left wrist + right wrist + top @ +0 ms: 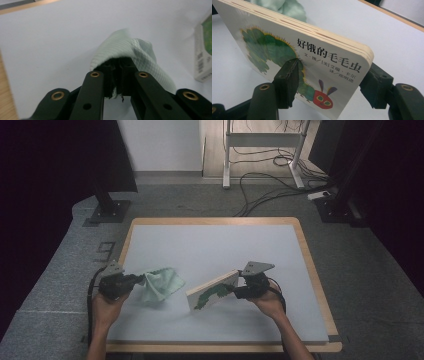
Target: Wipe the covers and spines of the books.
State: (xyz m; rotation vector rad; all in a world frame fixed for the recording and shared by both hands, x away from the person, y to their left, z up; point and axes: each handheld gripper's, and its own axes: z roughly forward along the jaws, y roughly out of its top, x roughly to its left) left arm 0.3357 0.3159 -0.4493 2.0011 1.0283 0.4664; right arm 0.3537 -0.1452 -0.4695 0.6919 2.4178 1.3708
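A pale green cloth (pixel 161 284) lies bunched on the white table top (pixel 210 245), left of centre. My left gripper (pixel 134 280) is shut on its near edge; in the left gripper view the cloth (pixel 130 50) drapes over the closed jaws of that gripper (pixel 118 66). A thick white board book (pixel 212 290) with a green caterpillar on its cover stands tilted on its edge near the middle. My right gripper (pixel 239 285) is shut on the book's right end. In the right gripper view the book (pixel 294 52) sits clamped between both pads (pixel 287 80).
The table has a wooden rim (pixel 312 270). Grey carpet surrounds it, with cables (pixel 265 190) and a white desk frame (pixel 260 150) at the back, and black stands (pixel 107 205) at both far corners.
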